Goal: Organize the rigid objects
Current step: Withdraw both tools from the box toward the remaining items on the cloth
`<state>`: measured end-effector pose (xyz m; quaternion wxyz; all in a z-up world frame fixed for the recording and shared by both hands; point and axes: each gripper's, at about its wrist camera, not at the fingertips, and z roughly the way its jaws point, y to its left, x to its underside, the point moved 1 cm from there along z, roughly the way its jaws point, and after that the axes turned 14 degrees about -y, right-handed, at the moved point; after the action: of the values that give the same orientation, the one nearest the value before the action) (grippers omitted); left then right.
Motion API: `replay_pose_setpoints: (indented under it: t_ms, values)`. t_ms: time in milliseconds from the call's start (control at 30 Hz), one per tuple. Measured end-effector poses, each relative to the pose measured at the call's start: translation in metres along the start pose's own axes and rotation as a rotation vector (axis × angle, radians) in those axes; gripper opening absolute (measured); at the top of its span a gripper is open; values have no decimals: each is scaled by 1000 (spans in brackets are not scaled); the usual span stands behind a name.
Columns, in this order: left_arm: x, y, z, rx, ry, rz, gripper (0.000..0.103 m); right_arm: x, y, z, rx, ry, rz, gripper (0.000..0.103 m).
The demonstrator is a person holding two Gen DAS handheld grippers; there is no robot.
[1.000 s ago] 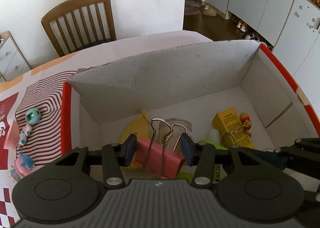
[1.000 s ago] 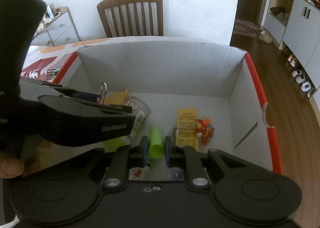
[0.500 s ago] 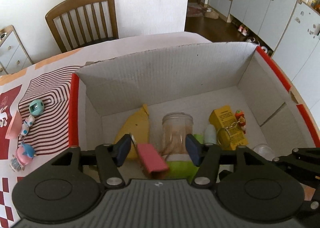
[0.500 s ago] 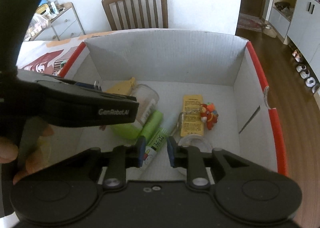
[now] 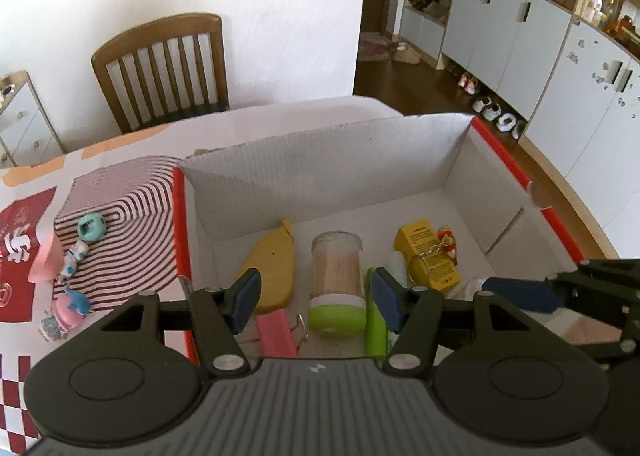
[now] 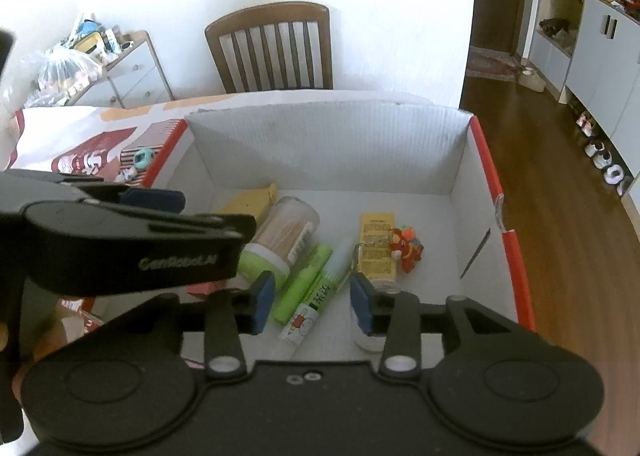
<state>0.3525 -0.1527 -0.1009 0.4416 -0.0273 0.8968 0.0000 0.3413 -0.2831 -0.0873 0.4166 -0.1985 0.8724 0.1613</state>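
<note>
Below our left gripper (image 5: 314, 302), jaws apart and empty, the clip (image 5: 276, 330), jar (image 5: 338, 280) and tubes already lie in the box (image 5: 320, 160). Our right gripper (image 6: 312, 302) also gapes empty. Left of it, four toys (image 5: 72, 256) remain on the cloth.

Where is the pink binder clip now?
In the left wrist view, the pink binder clip lies inside the box, near-left, beside the green-lidded jar.

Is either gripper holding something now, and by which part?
Nothing is held. The left gripper and right gripper are both open above the box; the pink binder clip lies loose inside it.
</note>
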Motion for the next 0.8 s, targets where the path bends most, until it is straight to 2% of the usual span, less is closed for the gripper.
replay_pose_setpoints:
  t_ms: [300, 367, 800]
  values:
    - [-2, 12, -40, 10, -78, -2, 61, -5, 14, -21, -13, -37, -2, 51]
    - [-1, 16, -49, 13, -91, -7, 65, -6, 20, -25, -17, -47, -1, 53]
    - [11, 67, -109, 26, -151, -66, 67, -9, 68, -54, -38, -110, -21, 64]
